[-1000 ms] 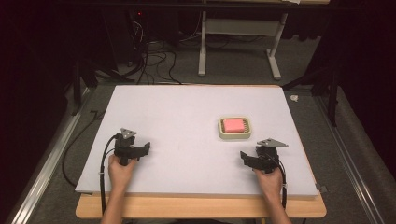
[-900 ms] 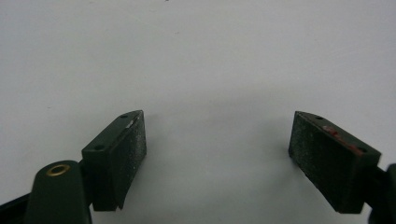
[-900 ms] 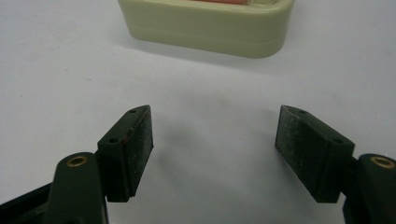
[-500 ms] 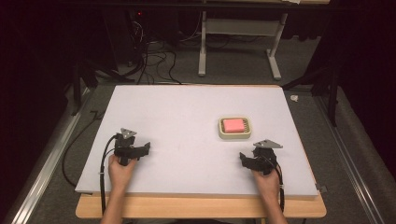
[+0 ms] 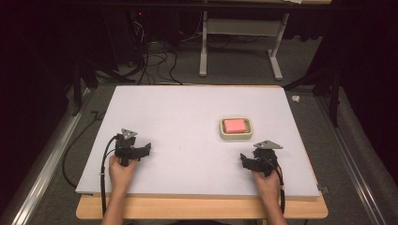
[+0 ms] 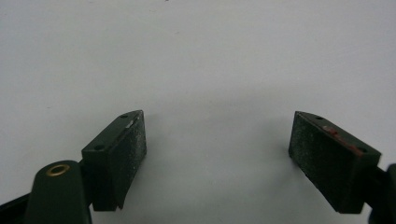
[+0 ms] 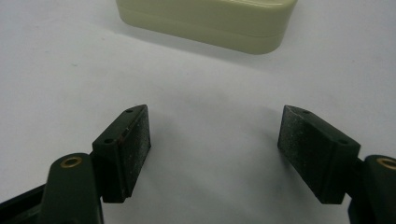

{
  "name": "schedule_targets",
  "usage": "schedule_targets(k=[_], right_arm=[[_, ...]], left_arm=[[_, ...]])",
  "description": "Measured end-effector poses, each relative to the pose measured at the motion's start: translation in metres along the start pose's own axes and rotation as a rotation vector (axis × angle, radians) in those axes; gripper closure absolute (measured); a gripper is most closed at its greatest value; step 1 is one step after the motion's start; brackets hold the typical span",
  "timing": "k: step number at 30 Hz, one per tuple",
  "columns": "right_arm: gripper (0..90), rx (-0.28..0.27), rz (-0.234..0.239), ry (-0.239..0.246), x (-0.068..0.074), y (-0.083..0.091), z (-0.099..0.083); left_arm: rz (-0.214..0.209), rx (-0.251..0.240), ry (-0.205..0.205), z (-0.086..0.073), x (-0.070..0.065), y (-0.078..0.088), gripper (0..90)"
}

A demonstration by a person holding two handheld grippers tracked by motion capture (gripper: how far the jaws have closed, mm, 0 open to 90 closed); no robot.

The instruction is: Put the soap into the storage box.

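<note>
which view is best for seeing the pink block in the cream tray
The high view: it looks down into the cream tray and shows the pink block lying inside. The right gripper view catches the tray's side wall without the block; the left gripper view faces bare table.

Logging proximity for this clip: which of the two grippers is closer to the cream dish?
The right gripper: the cream dish sits just ahead of it, with the left gripper far across the table.

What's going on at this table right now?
A person sits at a white table with a hand-held gripper in each hand. The left hand-held gripper and the right hand-held gripper both rest near the front edge, jaws open and empty. A cream tray holding a pink block sits untouched just beyond the right one.
</note>
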State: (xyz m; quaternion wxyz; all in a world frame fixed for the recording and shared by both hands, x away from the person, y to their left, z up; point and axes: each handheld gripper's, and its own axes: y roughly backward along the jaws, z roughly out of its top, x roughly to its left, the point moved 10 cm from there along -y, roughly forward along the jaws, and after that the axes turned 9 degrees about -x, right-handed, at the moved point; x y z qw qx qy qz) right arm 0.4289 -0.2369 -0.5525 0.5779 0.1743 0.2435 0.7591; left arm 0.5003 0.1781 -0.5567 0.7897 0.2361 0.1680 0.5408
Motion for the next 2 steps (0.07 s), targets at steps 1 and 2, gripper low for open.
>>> schedule_targets(k=[1,2], right_arm=[[26.0,0.000,0.000,0.000,0.0000,0.0000,0.0000],[26.0,0.001,0.001,-0.001,0.0000,0.0000,0.0000]], left_arm=[[0.000,0.000,0.000,0.0000,0.0000,0.0000,19.5],[0.000,0.000,0.000,0.0000,0.0000,0.0000,19.5]])
